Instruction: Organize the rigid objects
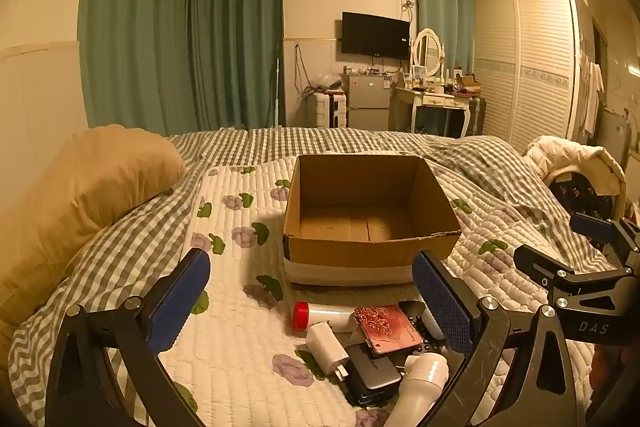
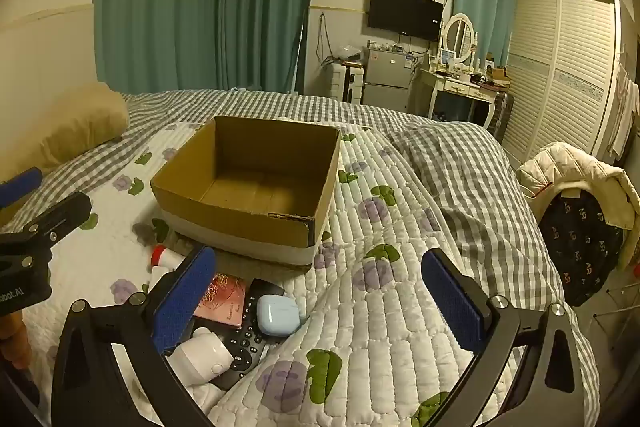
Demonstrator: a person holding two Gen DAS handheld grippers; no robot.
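Box: an open brown cardboard box (image 1: pixel 370 215) with a pale band round its base sat on the white quilted floral bedspread (image 1: pixel 236 311), at the far side of the pile, with nothing showing inside it.
Pile: the rigid things lay bunched together on the bed just near of the box: a white tube with a red cap (image 1: pixel 320 315), a white plug-in charger block (image 1: pixel 326 347), a flat pink patterned case (image 1: pixel 387 327), a grey rectangular power bank (image 1: pixel 374 375), a black remote control (image 2: pixel 246 337), a pale blue rounded earbud case (image 2: pixel 278 314) and a white cylindrical device (image 1: pixel 420 387).
Left hand-held gripper (image 1: pixel 310 299): fingers wide apart, holding nothing, above the pile.
Right hand-held gripper (image 2: pixel 320 303): fingers also wide apart and unloaded, over a raised fold of quilt to the right of the pile.
Risk, crowding: the items overlapped, so closing on one would likely have nudged or dragged its neighbours.
Risk, flat pieces: the case and power bank lay low on soft bedding, and the pads might have pinched quilt instead.
Risk, smooth shapes: the earbud case and tube looked slippery and could have squirted out.
Risk, soft bed: the box could have tipped or slid if knocked.
Risk, two tools: the grippers were near each other and might have collided.
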